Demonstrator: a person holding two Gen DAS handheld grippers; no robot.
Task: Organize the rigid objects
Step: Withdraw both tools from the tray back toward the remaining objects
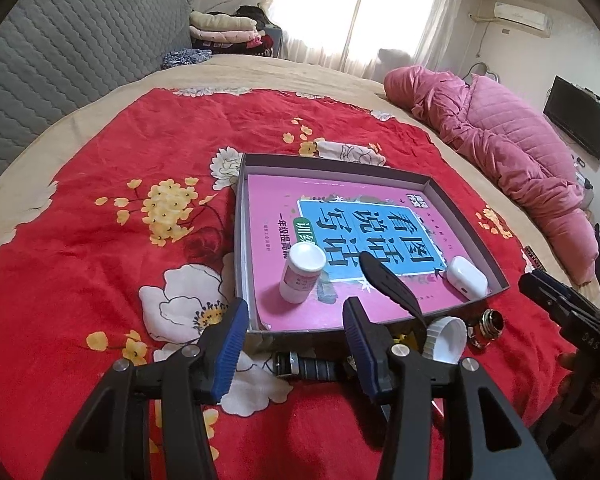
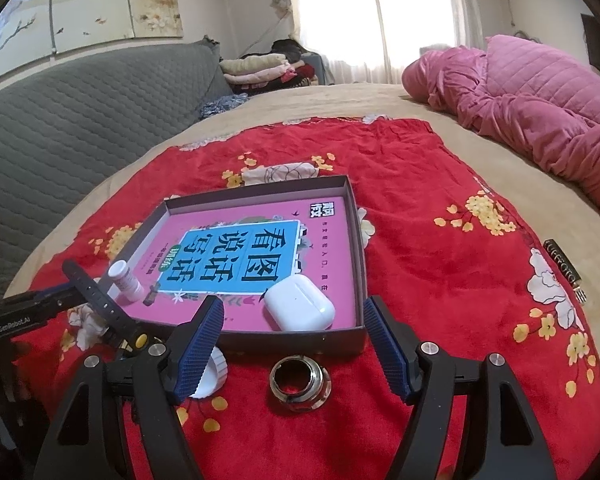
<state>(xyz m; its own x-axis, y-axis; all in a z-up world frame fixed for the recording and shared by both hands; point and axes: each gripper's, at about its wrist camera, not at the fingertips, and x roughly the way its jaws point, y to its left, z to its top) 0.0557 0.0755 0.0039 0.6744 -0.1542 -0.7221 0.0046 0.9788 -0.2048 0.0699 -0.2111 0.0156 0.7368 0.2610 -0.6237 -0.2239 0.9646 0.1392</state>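
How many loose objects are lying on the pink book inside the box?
2. A small white bottle stands near the box's left side, and a white earbud case lies toward its right near corner. Nothing else shows on the pink book.

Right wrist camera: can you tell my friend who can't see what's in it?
An open hand-held gripper hovers over a metal ring on a red flowered blanket. Just beyond sits a shallow box holding a pink book, a white earbud case and a small white bottle.
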